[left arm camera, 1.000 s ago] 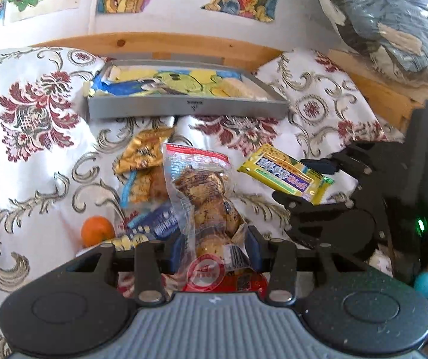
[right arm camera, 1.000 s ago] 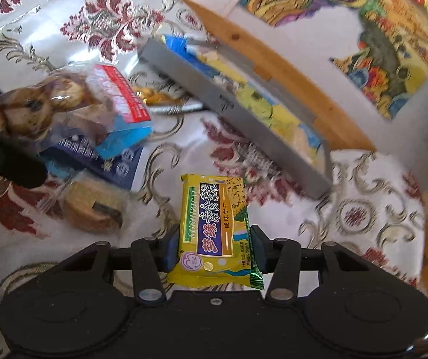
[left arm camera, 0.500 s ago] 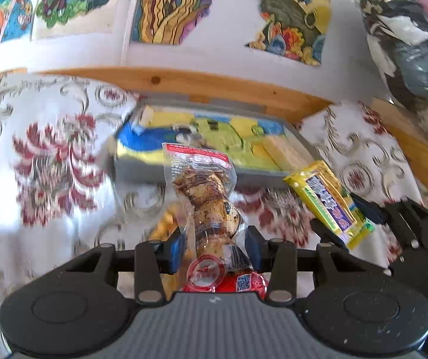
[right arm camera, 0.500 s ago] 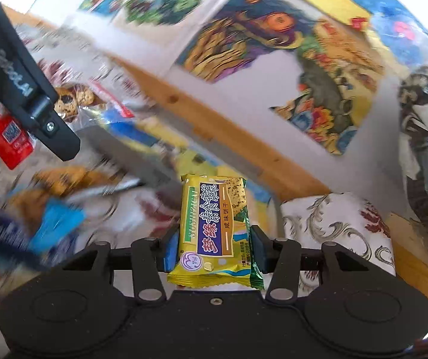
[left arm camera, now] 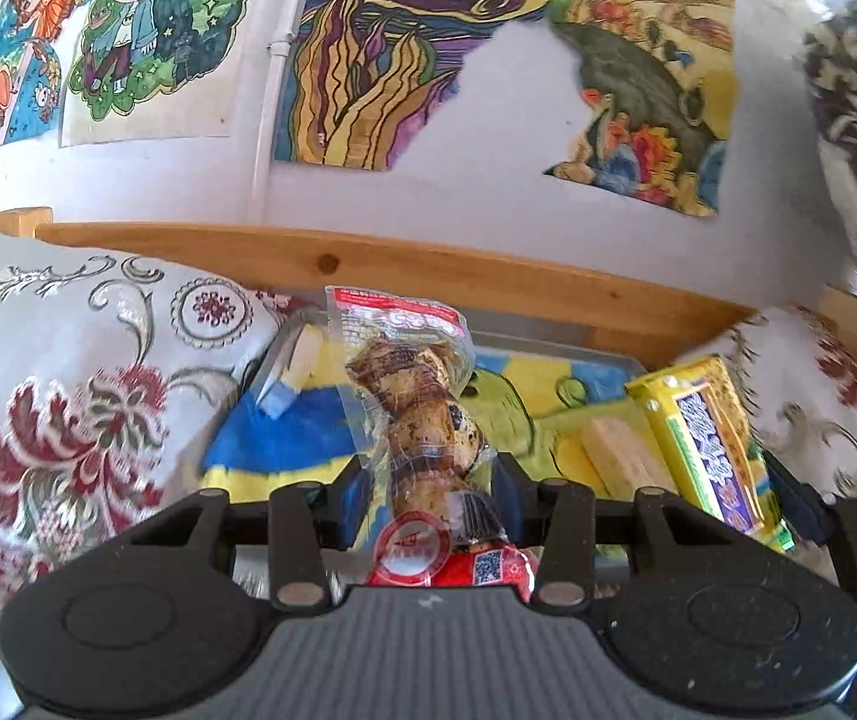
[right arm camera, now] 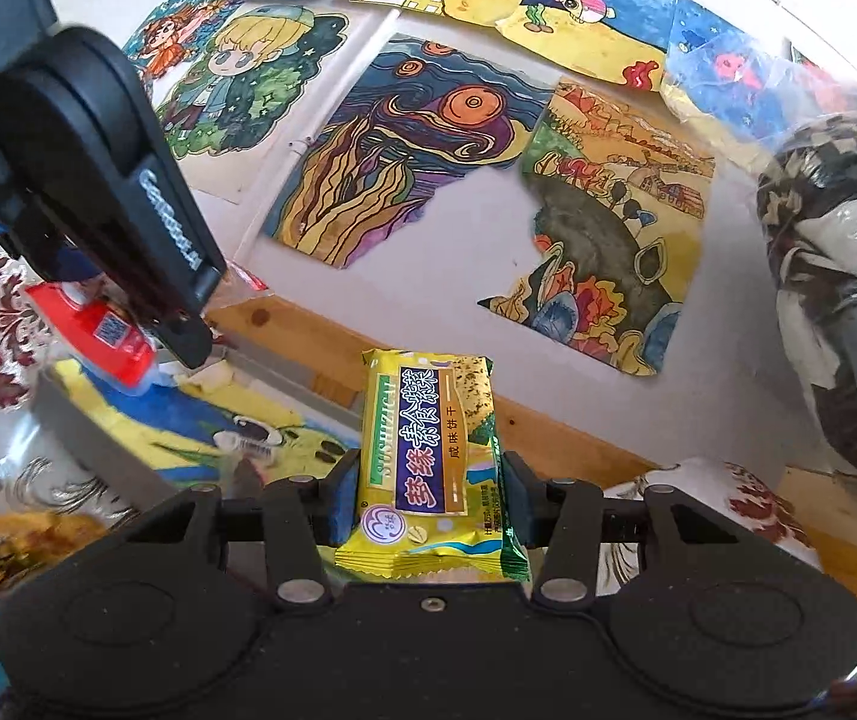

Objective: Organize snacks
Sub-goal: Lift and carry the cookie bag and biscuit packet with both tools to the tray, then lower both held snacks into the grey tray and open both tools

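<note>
The left gripper was clamped on a clear plastic bag of brown cookies with red printed ends, its blue pads pressed against the bag's lower part. The bag stood nearly upright, its long axis running away from the gripper, the red-labelled top pointing far toward the light wooden rail and the red sealed end with a round sticker lying near the gripper body. It hung above a shallow grey metal tray lined with a yellow, blue and green cartoon picture, which sat on a white cloth patterned with dark red flowers and grey scrolls. The right gripper was closed around a yellow foil cracker packet with a purple label, gripped by its long sides near the lower end. That packet also pointed lengthwise away from the gripper, toward the far wall, and hung over the tray's right part. In the left wrist view it appeared at the right, tilted slightly leftward. Colourful drawings covered the white wall beyond.
</note>
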Tool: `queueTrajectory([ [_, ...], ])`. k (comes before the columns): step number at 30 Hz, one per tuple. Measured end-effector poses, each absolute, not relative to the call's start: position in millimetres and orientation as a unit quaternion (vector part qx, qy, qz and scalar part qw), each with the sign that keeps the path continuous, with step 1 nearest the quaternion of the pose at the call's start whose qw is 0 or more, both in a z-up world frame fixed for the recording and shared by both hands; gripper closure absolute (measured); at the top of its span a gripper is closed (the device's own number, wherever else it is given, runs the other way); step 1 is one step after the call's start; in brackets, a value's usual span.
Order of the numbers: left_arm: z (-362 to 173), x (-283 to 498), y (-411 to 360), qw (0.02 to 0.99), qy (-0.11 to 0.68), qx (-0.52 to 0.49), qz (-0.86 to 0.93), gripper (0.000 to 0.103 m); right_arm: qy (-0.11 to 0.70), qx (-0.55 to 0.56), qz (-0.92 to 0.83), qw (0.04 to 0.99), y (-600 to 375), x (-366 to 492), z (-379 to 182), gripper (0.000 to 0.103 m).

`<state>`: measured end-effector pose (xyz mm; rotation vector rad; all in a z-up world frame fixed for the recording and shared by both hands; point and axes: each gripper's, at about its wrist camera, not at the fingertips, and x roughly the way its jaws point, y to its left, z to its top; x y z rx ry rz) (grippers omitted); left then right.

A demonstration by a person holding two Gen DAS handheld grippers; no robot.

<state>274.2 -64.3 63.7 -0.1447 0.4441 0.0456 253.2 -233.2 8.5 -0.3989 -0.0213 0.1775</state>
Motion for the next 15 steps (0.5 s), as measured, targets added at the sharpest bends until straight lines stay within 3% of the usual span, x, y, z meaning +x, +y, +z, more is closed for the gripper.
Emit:
queueTrajectory([
  [15,40,346,-71,0.953,0.288,-0.081,0.044,0.056,0.1,-0.153,0.119,0.976,-221,321,1,0.053],
])
